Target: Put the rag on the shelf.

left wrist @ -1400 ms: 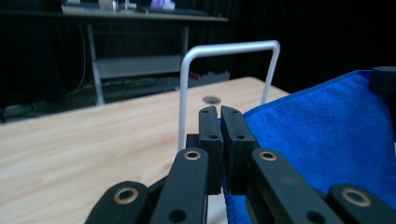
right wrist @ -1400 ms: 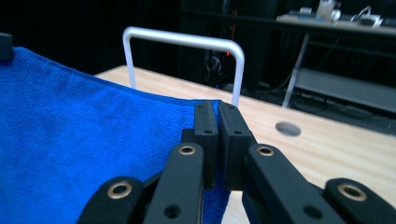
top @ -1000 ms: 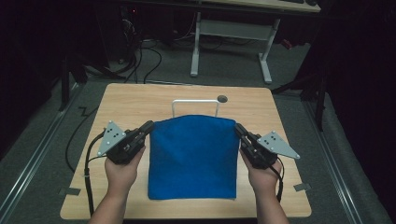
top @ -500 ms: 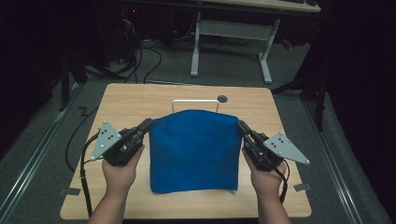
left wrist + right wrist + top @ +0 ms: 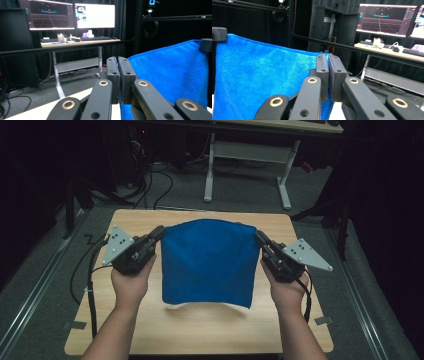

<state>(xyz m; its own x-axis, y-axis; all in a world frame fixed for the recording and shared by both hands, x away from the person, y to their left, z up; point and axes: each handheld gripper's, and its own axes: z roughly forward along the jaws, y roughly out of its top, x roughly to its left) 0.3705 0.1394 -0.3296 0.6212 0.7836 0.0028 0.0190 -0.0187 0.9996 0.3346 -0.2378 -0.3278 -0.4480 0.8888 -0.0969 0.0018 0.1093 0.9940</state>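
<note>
A blue towel [image 5: 209, 262] hangs stretched in the air above the wooden table [image 5: 150, 325], held by its two top corners. My left gripper [image 5: 159, 232] is shut on the towel's left top corner, and my right gripper [image 5: 260, 237] is shut on the right top corner. In the left gripper view the jaws [image 5: 117, 61] are pressed together with the towel [image 5: 170, 72] spreading off to the right. In the right gripper view the closed gripper [image 5: 328, 58] pinches the towel [image 5: 262, 77], which spreads to the left. The towel's bottom edge hangs just above the table.
Behind the table stands a white desk frame [image 5: 247, 165] with cables on the floor. Monitors [image 5: 72, 16] and a keyboard sit on a desk farther back. A black cable [image 5: 91, 285] trails from my left gripper off the table's left side.
Both grippers have lifted the towel up off the table. Its bottom edge has left the surface, and the white object behind it is now hidden.
</note>
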